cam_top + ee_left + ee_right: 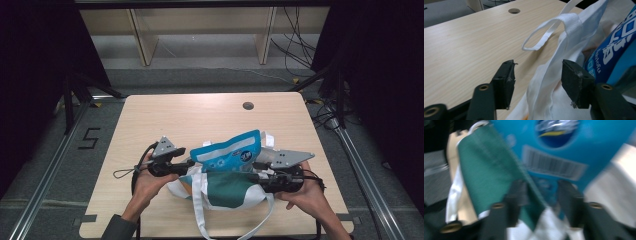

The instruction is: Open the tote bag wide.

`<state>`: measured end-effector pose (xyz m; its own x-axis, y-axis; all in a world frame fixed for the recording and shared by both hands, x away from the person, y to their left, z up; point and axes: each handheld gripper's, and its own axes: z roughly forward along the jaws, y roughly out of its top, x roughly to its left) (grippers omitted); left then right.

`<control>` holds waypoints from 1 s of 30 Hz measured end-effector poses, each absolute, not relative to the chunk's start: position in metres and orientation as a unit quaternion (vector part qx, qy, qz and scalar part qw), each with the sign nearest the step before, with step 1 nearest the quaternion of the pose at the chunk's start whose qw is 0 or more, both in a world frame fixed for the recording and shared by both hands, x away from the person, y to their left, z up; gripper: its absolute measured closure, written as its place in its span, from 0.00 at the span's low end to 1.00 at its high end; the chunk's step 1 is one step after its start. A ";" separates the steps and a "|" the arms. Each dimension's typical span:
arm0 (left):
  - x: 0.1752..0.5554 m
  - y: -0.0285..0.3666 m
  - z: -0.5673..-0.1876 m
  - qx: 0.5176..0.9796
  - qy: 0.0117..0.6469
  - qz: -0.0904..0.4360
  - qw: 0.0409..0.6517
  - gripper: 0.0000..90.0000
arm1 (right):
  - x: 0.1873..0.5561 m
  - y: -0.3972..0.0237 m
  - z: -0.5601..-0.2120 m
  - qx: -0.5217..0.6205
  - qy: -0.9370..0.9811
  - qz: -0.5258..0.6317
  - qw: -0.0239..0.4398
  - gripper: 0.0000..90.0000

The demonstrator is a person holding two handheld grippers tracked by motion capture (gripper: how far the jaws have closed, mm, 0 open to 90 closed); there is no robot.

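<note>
Lying in the lower middle of the high view, a white and green tote bag (227, 192) sits on the pale wooden desk (165, 120), with a blue pouch (230, 152) poking out of its mouth toward the centre of the frame. The left claw (192, 164) comes in from the lower left, at the bag's left edge; the right claw (257, 172) comes in from the lower right, at the bag's right side.

In the left gripper view the left claw stands released: its jaws are spread, with the bag's white cloth (549, 82) hanging between them, and the pads do not press on it. A white handle loop (544, 40) lies on the desk above centre, and the pouch shows at the right edge.

The right gripper view is blurred. There the right claw (544, 197) has its jaws apart, astride the green edge of the bag (491, 175) and the bottom of the pouch (584, 147); whether the pads press on either, I cannot tell.
</note>
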<state>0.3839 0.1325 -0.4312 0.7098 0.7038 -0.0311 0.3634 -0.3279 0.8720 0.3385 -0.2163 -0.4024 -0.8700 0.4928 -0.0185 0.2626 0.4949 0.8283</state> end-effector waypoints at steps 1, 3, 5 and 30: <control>0.385 0.130 -0.432 0.799 0.334 0.177 0.468 0.65 | 0.338 -0.212 -0.406 0.202 0.866 0.440 0.124 0.83; 0.389 0.123 -0.436 0.808 0.320 0.178 0.461 0.78 | 0.334 -0.209 -0.409 0.177 0.887 0.408 0.123 0.91; 0.392 0.118 -0.444 0.830 0.306 0.190 0.426 0.81 | 0.331 -0.207 -0.410 0.168 0.896 0.393 0.122 0.93; 0.345 0.139 -0.432 0.818 0.339 0.159 0.437 0.55 | 0.327 -0.177 -0.483 0.169 0.937 0.292 0.090 0.95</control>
